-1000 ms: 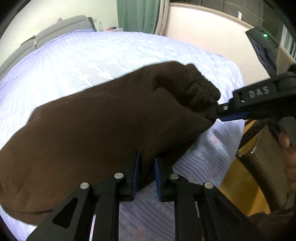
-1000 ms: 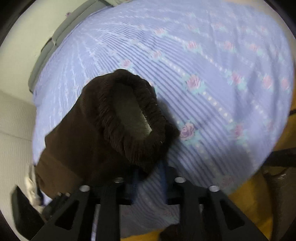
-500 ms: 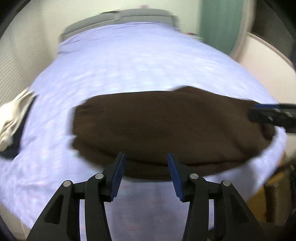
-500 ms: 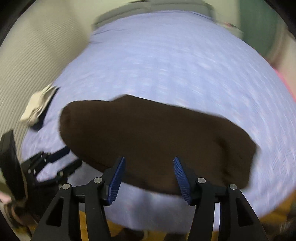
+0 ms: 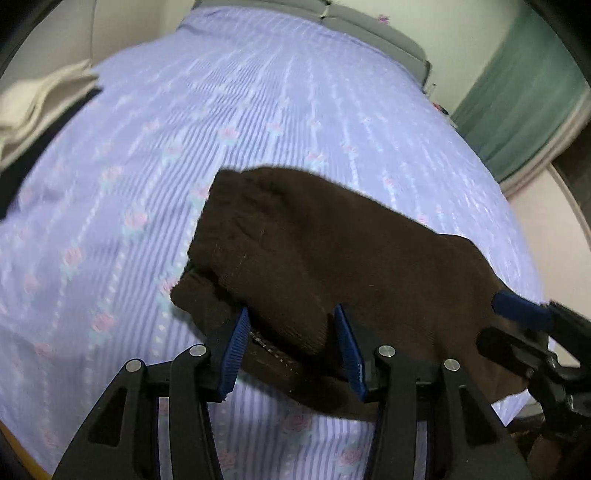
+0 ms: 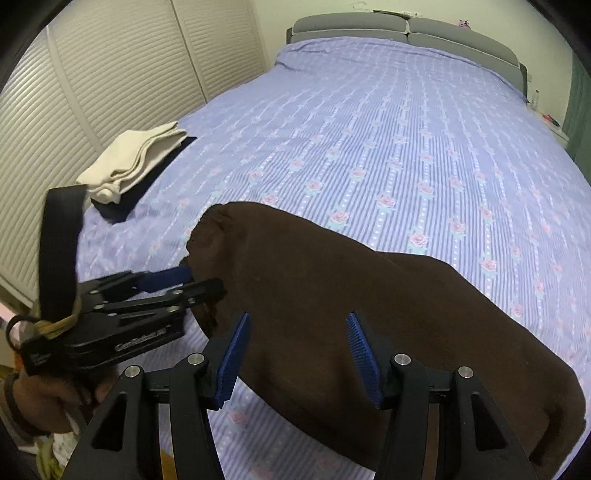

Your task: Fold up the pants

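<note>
Dark brown pants (image 5: 325, 258) lie folded in a long band across the near edge of the bed; they also show in the right wrist view (image 6: 369, 306). My left gripper (image 5: 291, 350) is open, its blue pads on either side of the pants' left end near the layered edge. In the right wrist view the left gripper (image 6: 192, 282) sits at that same end. My right gripper (image 6: 299, 356) is open and empty, just above the middle of the pants. In the left wrist view the right gripper (image 5: 517, 321) shows at the pants' right side.
The bed (image 6: 406, 129) has a lilac striped sheet with rose print and a grey headboard (image 6: 406, 29). A folded cream garment on a dark one (image 6: 136, 162) lies at the bed's left edge. Louvered doors (image 6: 110, 74) stand left. A green curtain (image 5: 524, 110) hangs right.
Both grippers released the pants and opened. The pants went from lifted to lying flat on the bed. The left gripper moved to the pants' left end, and the right drew back over the middle.
</note>
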The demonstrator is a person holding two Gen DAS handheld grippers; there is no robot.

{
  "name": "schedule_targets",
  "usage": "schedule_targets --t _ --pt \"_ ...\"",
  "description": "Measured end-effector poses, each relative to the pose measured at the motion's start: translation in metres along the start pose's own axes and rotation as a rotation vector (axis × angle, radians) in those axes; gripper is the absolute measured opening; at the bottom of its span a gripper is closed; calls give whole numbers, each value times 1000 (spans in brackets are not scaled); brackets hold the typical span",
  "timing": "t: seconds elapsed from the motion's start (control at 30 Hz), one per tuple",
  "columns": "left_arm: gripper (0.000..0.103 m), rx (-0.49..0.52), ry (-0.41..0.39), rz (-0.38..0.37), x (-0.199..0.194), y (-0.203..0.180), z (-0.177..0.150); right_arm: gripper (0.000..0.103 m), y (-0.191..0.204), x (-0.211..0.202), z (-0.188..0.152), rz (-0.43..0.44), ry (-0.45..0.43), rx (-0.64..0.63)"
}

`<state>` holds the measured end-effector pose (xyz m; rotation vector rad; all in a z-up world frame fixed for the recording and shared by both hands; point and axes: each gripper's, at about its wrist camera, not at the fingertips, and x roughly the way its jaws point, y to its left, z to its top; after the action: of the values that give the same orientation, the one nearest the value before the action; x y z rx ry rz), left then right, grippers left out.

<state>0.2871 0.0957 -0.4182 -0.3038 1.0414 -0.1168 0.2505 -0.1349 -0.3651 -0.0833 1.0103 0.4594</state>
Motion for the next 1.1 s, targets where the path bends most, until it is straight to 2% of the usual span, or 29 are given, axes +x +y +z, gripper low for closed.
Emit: schedule_targets --t 0.07,0.13,0.23,0.37,0.43,0.57,0.77,0.87,1.03,1.1 --pt "35 -40 7 -21 7 5 -2 55 0 6 0 -12 13 2" --pt "18 -75 11 -45 11 11 -3 55 -4 11 -1 -22 24 20" --pt "11 -82 -20 -45 2 8 -4 55 -9 18 2 -21 35 68" --pt "11 -109 -72 -15 -39 1 -15 55 -10 14 3 -12 33 92" --pt "11 -113 -63 0 -48 0 -25 55 -7 8 3 0 24 80" --pt "11 -105 5 61 -21 9 -39 55 8 5 5 24 20 21" --pt "18 -66 -6 57 7 17 -33 55 18 21 5 27 40 -36" --pt "20 -59 -3 50 15 18 -34 55 12 41 3 35 87 -13" --pt "20 -63 -1 42 11 18 -28 55 -6 80 -1 -5 208 57" --pt "23 -83 2 46 2 19 -27 55 -6 82 1 -8 211 62"
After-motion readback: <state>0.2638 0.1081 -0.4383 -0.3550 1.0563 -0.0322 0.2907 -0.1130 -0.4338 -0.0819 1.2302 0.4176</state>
